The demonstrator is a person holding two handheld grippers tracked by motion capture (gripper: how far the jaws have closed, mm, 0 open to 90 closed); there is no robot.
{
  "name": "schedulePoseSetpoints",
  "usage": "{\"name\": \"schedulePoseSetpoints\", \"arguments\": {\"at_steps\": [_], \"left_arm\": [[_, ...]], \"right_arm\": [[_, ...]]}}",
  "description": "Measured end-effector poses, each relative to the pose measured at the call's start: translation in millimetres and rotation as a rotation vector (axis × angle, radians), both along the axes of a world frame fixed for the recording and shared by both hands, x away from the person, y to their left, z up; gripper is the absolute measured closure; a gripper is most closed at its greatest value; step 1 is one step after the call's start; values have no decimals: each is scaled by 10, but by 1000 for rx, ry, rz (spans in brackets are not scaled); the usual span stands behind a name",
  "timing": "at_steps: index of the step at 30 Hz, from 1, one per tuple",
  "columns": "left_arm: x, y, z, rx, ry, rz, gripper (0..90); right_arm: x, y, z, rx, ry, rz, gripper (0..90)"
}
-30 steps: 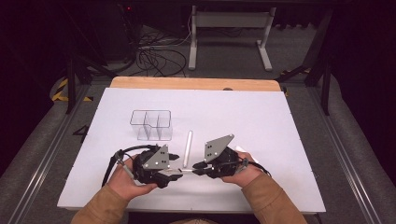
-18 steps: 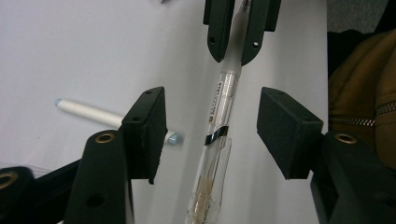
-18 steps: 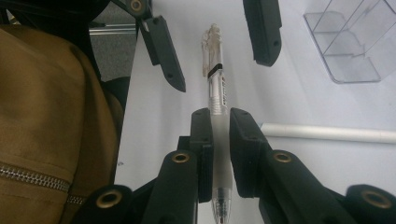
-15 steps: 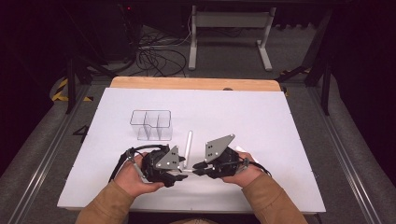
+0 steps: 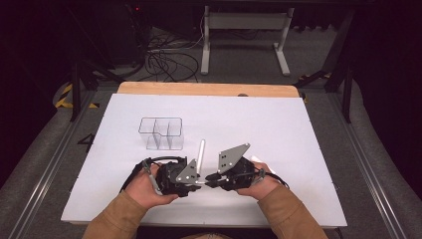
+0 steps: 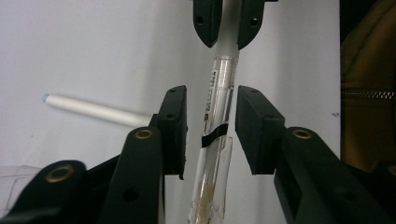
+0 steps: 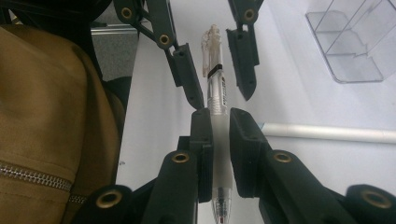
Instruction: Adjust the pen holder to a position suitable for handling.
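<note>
The right gripper [image 7: 218,123] is clamped on the grip end of a clear plastic ballpoint pen with a black band [image 7: 215,88], its jaws pressed flat against the barrel on both sides. In the left gripper view the same pen [image 6: 217,93] runs up the centre of the frame between the jaws of the left gripper [image 6: 211,126], which stand apart with a gap on each side of the barrel. In the high view both tools meet at lower centre of the frame, the left gripper [image 5: 195,180] facing the right gripper [image 5: 209,178] just above the white table top [image 5: 278,129].

Step in hand, as judged: a handover, or a two-point hold on the pen.
1. Centre the barrel between the left jaws before closing; it sits slightly nearer the left-hand jaw in that view.
2. Close on the banded clear section, away from the right jaws, so the two tools do not collide.
3. Keep the right grip firm until the left one has seated.

Clearances: a white cylindrical stick [image 5: 200,152] lies on the table just beyond the grippers, and a clear plastic three-compartment organiser [image 5: 161,133] stands at centre left, near but apart. The near table edge is close to the person's sleeves; open room lies toward the right and upper parts of the sheet.
</note>
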State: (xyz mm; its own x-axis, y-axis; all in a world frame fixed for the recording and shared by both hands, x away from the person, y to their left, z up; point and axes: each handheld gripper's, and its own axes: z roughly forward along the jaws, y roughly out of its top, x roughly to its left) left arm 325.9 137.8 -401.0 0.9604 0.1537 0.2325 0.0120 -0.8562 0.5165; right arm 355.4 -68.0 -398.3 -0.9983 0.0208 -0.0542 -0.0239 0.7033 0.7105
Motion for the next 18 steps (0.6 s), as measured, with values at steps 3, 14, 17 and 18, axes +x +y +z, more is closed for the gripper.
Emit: {"name": "schedulePoseSetpoints", "arguments": {"at_steps": [3, 14, 17, 18], "left_arm": [[5, -19, 0, 22, -4, -10, 701], [2, -76, -23, 63, -15, -48, 772], [5, -75, -19, 64, -11, -55, 777], [5, -76, -17, 66, -10, -56, 779]], "right_arm": [[-2, 4, -4, -1, 2, 0, 807], [-6, 18, -16, -11, 2, -2, 807], [-5, 17, -16, -8, 3, 0, 807], [-5, 17, -15, -7, 2, 0, 806]]}}
